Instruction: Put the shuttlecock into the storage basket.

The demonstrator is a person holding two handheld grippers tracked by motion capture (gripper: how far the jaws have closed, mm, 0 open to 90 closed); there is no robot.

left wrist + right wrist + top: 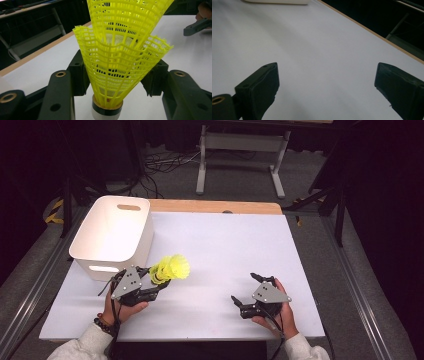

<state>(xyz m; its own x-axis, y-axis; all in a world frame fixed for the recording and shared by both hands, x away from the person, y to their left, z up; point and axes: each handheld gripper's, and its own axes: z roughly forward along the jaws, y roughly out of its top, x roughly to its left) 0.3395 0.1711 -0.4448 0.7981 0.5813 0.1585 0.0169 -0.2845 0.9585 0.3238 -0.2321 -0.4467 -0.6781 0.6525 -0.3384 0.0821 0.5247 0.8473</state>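
Note:
A yellow plastic shuttlecock (171, 268) with a white cork base is held just above the white table (225, 245), beside the white bin's (111, 232) near right corner. My left gripper (159, 279) is shut on its mesh skirt. In the left gripper view the jaws press both sides of the shuttlecock (112, 72), and a second yellow skirt looks nested in it. My right gripper (243, 287) stands open over the table's near right part, with nothing between its fingers. The right gripper view shows my right gripper (327, 77) above bare white surface.
The bin stands at the table's far left, a handle slot in its near wall. A wooden strip (215, 206) runs along the table's far edge. Cables and a grey desk frame (240, 150) lie on the floor beyond. One jaw of the other gripper (197, 26) shows far off.

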